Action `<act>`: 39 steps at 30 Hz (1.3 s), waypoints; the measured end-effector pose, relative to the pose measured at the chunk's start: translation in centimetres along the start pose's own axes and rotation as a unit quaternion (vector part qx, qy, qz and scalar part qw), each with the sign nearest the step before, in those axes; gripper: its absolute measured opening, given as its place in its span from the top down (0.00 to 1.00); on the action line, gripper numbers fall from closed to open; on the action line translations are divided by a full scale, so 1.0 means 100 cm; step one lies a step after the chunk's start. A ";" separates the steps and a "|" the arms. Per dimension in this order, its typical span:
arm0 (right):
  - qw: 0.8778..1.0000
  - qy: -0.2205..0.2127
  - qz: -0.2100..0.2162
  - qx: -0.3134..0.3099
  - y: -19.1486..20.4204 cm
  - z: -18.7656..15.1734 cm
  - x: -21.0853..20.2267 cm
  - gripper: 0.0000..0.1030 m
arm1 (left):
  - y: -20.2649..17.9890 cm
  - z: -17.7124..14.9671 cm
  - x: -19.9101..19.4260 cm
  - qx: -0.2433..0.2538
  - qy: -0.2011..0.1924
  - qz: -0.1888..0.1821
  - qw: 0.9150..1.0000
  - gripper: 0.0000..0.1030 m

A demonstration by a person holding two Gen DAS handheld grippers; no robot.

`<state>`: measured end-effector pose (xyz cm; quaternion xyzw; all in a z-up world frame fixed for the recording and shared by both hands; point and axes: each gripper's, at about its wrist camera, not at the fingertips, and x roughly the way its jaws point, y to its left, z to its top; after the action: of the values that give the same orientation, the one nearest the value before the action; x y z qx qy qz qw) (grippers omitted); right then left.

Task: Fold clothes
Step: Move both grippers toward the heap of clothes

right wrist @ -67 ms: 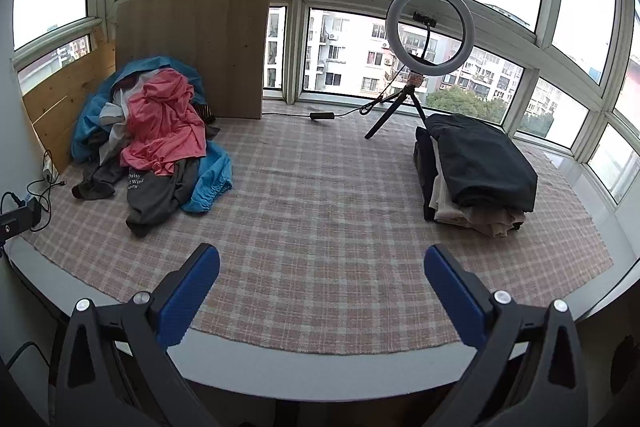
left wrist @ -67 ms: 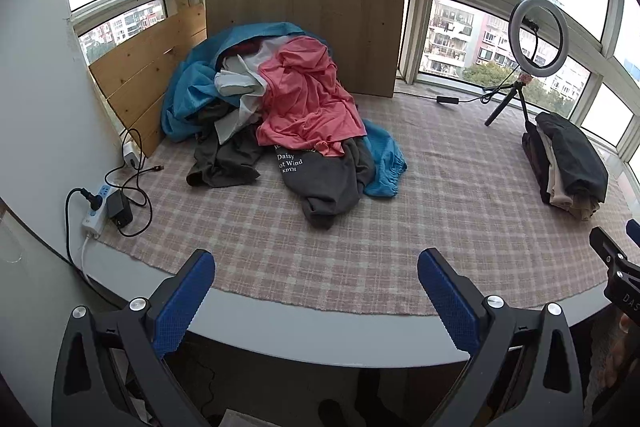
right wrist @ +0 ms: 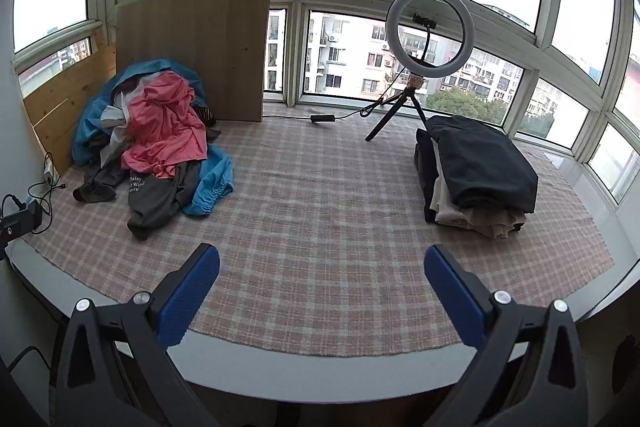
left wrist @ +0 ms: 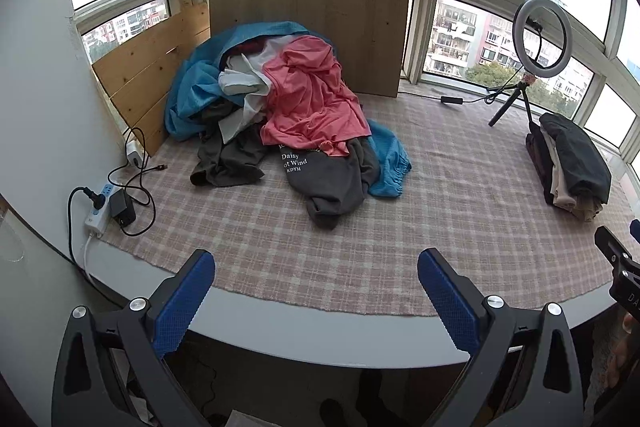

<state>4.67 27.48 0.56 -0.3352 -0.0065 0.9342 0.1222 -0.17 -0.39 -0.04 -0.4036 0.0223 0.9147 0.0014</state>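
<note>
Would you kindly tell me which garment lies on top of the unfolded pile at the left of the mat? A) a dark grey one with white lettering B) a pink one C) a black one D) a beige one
B: the pink garment drapes over the pile's top, covering the grey one's upper part.

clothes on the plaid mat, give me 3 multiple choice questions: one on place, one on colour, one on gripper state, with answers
1. Where is the folded stack relative to the ring light?
A. beside its tripod, on the right of the mat
B. on top of the unfolded pile
C. on the floor

2. What colour is the garment topping the unfolded pile?
A. yellow
B. pink
C. white

3. How are the two grippers?
A. both shut on cloth
B. one holds a shirt
C. both open and empty

Answers:
1 A, the stack sits next to the tripod legs.
2 B, the pink garment drapes over the heap.
3 C, left gripper and right gripper show spread fingers with nothing between them.
</note>
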 end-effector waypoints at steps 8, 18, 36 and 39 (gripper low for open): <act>1.000 0.005 0.011 -0.013 0.016 0.012 0.007 0.00 | 0.016 0.004 0.006 -0.028 0.010 0.010 0.999 0.01; 0.997 -0.015 0.067 -0.041 0.033 0.051 0.039 0.00 | 0.056 0.028 0.020 -0.053 0.001 0.029 0.998 0.01; 0.957 -0.042 0.266 -0.105 0.077 0.190 0.131 0.00 | 0.125 0.123 -0.007 -0.125 -0.128 0.128 0.976 0.01; 0.950 -0.016 0.295 -0.104 0.097 0.195 0.159 0.00 | 0.128 0.132 -0.001 -0.129 -0.123 0.133 0.975 0.01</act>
<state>-21.66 23.12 4.84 -0.3178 -0.0065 0.9280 -0.1941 -10.06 -12.62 9.42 -0.2785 -0.0432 0.9443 -0.1696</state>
